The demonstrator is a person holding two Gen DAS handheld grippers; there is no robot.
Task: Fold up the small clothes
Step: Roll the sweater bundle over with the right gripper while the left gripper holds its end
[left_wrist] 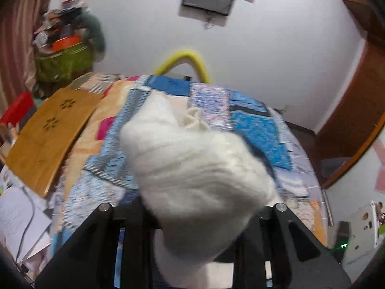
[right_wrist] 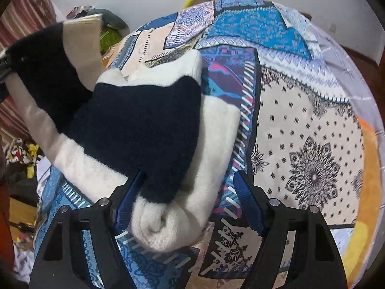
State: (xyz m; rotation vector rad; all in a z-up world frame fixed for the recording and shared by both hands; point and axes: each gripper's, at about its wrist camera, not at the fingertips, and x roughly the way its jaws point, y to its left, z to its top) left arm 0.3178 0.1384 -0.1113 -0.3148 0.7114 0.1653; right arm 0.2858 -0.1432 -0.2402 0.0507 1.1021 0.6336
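A small white and navy knitted garment (right_wrist: pixel 149 130) lies bunched on the patterned bedspread (right_wrist: pixel 300 125). In the right wrist view my right gripper (right_wrist: pixel 190 207) is open, its blue-padded fingers (right_wrist: pixel 247 207) wide apart on either side of the garment's near white end. In the left wrist view my left gripper (left_wrist: pixel 192 219) has its fingertips hidden under the white part of the garment (left_wrist: pixel 195 166), which it lifts above the bed; it looks shut on it. The left gripper's arm side also shows at the far left of the right wrist view (right_wrist: pixel 14 62).
A wooden board (left_wrist: pixel 50 132) lies on the bed's left side, with papers (left_wrist: pixel 16 219) and a cable nearby. A green bag (left_wrist: pixel 65 60) heaped with clutter stands by the striped curtain. A yellow curved tube (left_wrist: pixel 187 57) rises behind the bed. A wooden wardrobe (left_wrist: pixel 356 101) stands at right.
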